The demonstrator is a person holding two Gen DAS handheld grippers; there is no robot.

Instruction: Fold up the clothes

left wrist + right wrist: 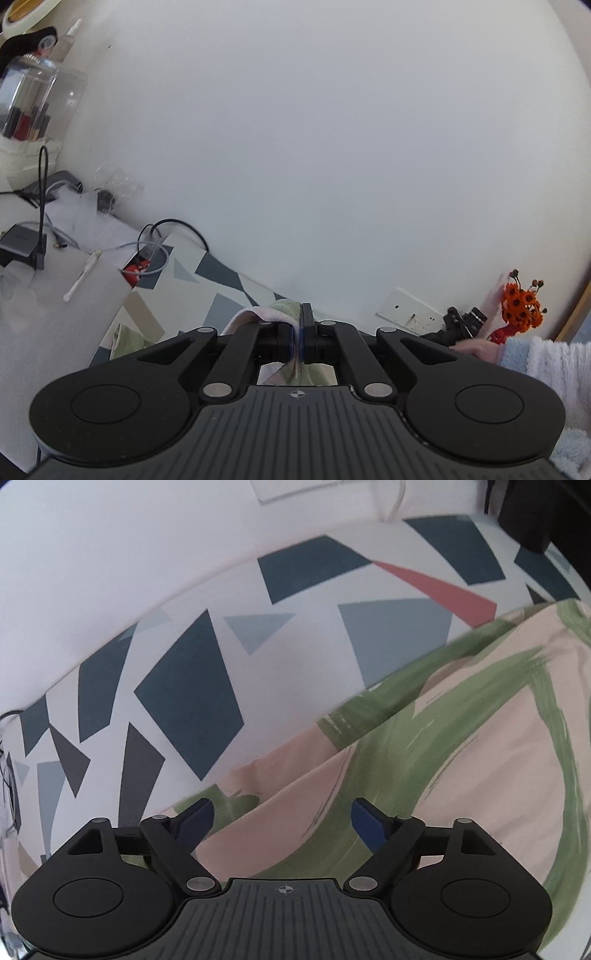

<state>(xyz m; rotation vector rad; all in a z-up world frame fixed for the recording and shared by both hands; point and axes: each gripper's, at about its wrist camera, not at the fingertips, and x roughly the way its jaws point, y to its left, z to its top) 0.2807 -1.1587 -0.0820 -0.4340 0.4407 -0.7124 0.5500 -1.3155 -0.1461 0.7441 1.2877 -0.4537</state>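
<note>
- Left gripper: jaws closed on a raised edge of the garment.
- Right gripper: jaws wide, empty, over the garment on the patterned tablecloth.
- Step: mid-fold; next, probably pinch the near edge.

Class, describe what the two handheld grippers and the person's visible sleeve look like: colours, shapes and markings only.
Both the left gripper and the right gripper are matte black, with ribbed grey bodies, round disc housings, silver pivot rivets, a small crosshair mark, and blue pads on the fingertips. The sleeve is fluffy, pale blue and white.
</note>
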